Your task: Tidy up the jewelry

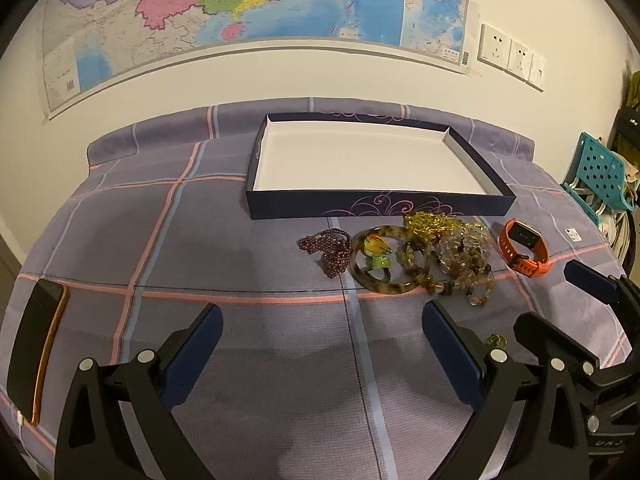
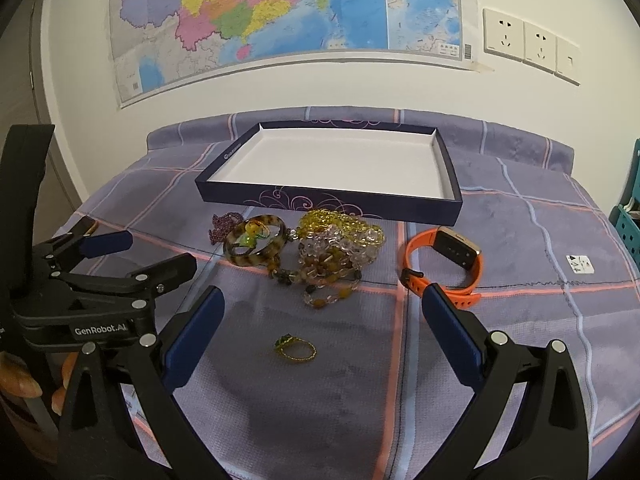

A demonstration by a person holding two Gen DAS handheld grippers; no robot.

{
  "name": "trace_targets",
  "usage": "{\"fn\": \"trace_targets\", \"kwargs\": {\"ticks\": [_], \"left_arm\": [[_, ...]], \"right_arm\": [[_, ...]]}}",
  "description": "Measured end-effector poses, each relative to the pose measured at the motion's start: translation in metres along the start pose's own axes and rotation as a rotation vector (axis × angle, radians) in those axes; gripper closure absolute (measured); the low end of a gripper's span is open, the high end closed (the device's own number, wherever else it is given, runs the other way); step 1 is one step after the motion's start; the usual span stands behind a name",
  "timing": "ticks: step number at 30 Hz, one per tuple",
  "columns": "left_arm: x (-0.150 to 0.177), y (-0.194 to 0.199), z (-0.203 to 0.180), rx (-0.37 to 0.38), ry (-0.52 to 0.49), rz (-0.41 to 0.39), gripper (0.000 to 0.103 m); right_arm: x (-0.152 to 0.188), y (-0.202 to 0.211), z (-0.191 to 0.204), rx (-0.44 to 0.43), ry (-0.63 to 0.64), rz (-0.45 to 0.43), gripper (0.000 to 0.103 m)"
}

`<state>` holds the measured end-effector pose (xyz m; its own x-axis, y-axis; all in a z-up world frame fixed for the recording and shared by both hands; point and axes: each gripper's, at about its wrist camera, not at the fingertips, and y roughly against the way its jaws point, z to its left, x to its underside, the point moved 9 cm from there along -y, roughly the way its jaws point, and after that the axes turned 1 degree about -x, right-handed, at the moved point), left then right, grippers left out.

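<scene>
Both pairs of fingers, left (image 1: 322,332) and right (image 2: 324,316), are spread wide, grasping nothing. A small gold beaded ring (image 2: 295,349) lies between the right fingers; at twelve o'clock, heaped bead bracelets (image 2: 332,248), then the shallow navy white-lined box (image 2: 256,196) on the plaid bed (image 2: 520,240)

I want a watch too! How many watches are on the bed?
1. The orange watch lies on the blanket, right of the bead pile and just in front of the box. Another could hide under the beads.
</scene>
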<state>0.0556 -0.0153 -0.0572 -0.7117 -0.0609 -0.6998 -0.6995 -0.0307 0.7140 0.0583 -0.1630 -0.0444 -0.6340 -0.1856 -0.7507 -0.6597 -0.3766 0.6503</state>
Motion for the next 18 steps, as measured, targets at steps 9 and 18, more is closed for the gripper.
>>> {"fn": "trace_targets", "kwargs": {"ticks": [9, 18], "left_arm": [[-0.0008, 0.0000, 0.0044, -0.015, 0.005, -0.005, 0.007], [-0.0010, 0.0033, 0.0017, 0.017, 0.005, -0.012, 0.007]], "right_arm": [[0.0003, 0.0007, 0.0009, -0.007, -0.008, -0.006, 0.006], [0.0001, 0.0006, 0.0006, -0.014, -0.014, -0.002, 0.006]]}}
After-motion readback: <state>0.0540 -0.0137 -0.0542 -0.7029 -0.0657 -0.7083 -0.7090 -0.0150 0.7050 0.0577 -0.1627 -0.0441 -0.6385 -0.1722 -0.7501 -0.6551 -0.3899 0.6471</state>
